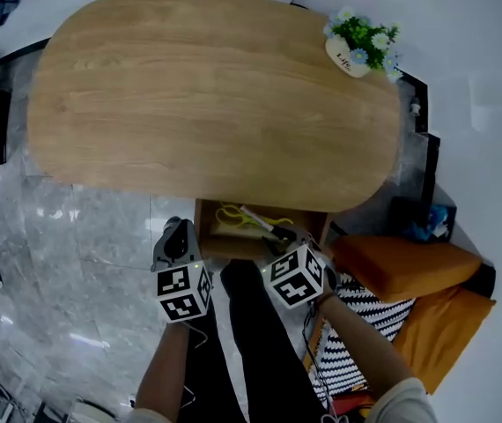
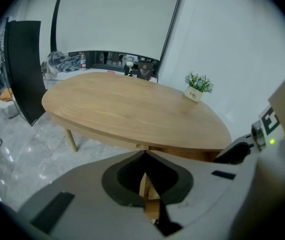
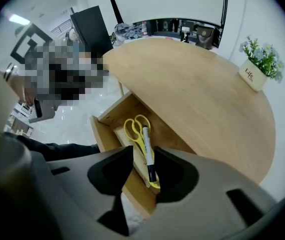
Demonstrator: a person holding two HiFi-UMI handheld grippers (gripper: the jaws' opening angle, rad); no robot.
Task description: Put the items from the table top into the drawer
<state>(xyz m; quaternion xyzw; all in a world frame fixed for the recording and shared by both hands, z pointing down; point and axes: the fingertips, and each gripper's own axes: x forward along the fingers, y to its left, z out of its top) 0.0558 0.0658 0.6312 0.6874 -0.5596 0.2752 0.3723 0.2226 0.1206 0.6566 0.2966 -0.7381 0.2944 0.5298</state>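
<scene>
Scissors [image 3: 132, 128] and marker [image 3: 148, 154] lying in the open drawer [image 3: 107, 120], which sticks out from under the desk [image 1: 207, 95]

The marker lies on top of the yellow scissors. The right gripper [image 1: 288, 239] hangs just above them, jaws apart, gripping nothing. The left gripper [image 1: 176, 236] is clenched shut and empty, by the drawer's front left corner. A little potted plant [image 1: 363, 44] stands at the desk's far right end.

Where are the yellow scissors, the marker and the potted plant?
yellow scissors [image 3: 137, 135]: right gripper view, where the handles join.
marker [image 3: 147, 146]: right gripper view, white barrel.
potted plant [image 1: 367, 40]: head view, green leaves.
</scene>
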